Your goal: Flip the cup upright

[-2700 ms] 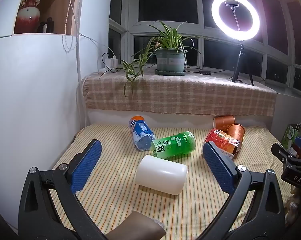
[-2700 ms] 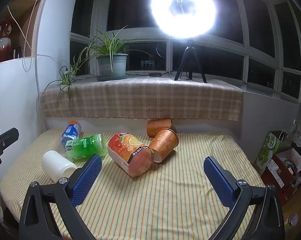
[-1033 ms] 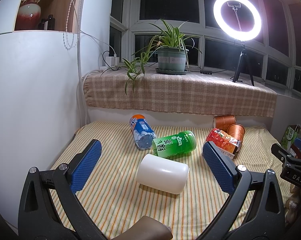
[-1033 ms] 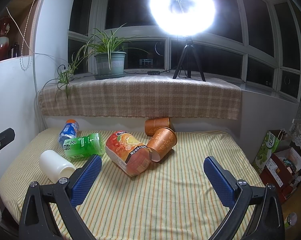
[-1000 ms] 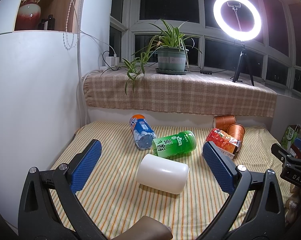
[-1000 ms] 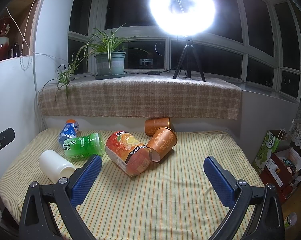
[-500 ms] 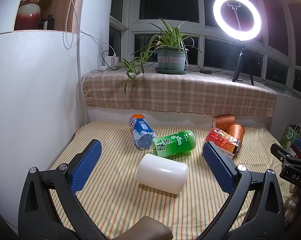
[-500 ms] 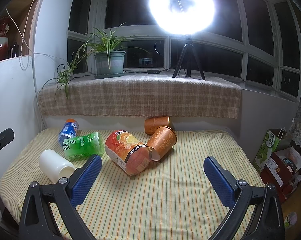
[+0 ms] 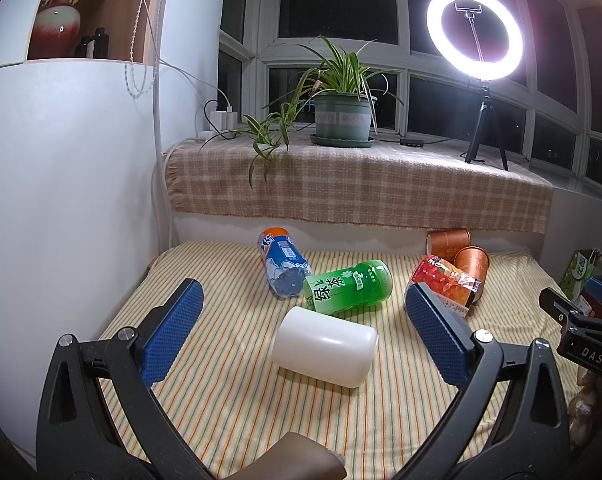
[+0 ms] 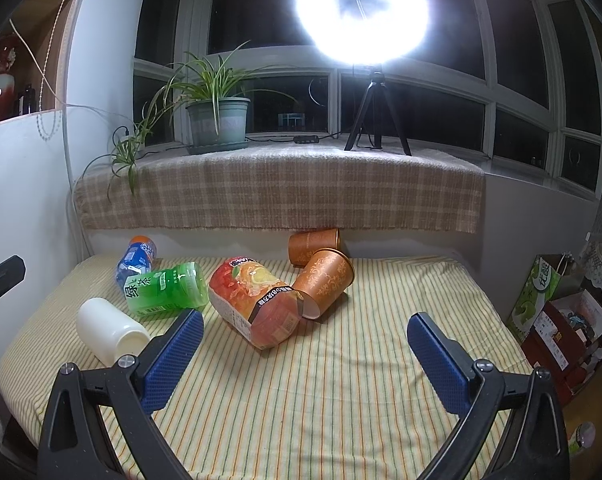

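Several cups lie on their sides on the striped table cloth (image 9: 237, 400). A white cup (image 9: 324, 346) lies nearest, straight ahead of my open, empty left gripper (image 9: 303, 334); it also shows in the right wrist view (image 10: 111, 330). Behind it lie a green cup (image 9: 349, 287), a blue and orange cup (image 9: 281, 263), a red printed cup (image 10: 257, 304) and two copper cups (image 10: 325, 280) (image 10: 313, 246). My right gripper (image 10: 305, 344) is open and empty, hovering in front of the red cup.
A white cabinet wall (image 9: 61, 200) borders the table on the left. A checked-cloth ledge (image 9: 361, 192) at the back holds a potted plant (image 9: 343, 116) and a ring light (image 9: 475, 34). Bags and boxes (image 10: 557, 304) stand off the right edge.
Both views have shifted only slightly; the cups lie as before and both grippers stay open.
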Demonstrator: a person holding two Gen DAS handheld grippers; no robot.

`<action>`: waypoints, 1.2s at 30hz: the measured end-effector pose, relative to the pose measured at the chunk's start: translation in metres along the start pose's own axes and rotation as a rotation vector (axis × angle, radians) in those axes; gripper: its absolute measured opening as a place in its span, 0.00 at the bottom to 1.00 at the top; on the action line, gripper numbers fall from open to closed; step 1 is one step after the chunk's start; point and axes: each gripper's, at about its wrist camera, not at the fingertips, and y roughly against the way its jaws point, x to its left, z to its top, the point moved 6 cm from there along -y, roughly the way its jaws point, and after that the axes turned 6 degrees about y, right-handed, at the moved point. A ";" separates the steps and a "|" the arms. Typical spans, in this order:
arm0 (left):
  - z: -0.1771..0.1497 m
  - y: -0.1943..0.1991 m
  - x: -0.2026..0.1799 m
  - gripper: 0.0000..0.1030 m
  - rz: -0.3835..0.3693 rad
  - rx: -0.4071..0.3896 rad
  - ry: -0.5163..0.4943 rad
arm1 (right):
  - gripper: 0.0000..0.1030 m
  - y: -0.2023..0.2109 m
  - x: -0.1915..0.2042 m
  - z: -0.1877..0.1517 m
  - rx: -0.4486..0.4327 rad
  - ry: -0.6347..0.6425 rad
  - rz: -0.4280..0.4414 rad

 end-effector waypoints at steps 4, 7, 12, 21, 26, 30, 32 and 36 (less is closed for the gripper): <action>-0.001 0.000 0.000 1.00 0.001 0.000 0.000 | 1.00 -0.003 0.000 -0.001 0.007 0.001 0.000; -0.001 0.000 0.001 1.00 0.003 -0.002 0.000 | 1.00 -0.004 0.001 -0.003 0.013 0.001 0.002; -0.002 -0.001 -0.002 1.00 0.004 0.001 -0.001 | 1.00 -0.010 0.000 0.001 0.024 0.000 0.004; -0.002 -0.001 0.004 1.00 0.018 0.004 0.003 | 1.00 -0.040 -0.014 0.004 0.085 -0.051 0.044; -0.004 -0.001 0.006 1.00 0.029 0.013 0.005 | 1.00 -0.073 -0.035 0.006 0.159 -0.163 0.110; -0.007 0.000 0.008 1.00 0.037 0.022 0.001 | 1.00 -0.098 -0.052 0.006 0.204 -0.245 0.144; -0.010 0.000 0.009 1.00 0.042 0.029 -0.002 | 1.00 -0.111 -0.059 0.006 0.229 -0.280 0.157; -0.014 -0.002 0.011 1.00 0.050 0.042 -0.003 | 1.00 -0.135 -0.068 0.005 0.275 -0.326 0.176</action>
